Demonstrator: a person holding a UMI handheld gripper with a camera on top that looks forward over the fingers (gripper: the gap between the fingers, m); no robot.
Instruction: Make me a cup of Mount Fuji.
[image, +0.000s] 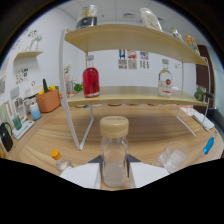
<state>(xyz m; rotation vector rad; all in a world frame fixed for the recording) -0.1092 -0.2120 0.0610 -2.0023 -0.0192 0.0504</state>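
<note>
Tool (114, 172) clamped on one tan-capped bottle (114, 150); two bottles on shelf (130, 95): one red bottle (91, 77), one clear bottle (165, 79).

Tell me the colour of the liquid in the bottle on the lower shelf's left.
Red, seen in the gripper view.

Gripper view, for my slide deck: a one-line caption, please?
Gripper shut on a capped bottle before a shelf with a red bottle.
</note>
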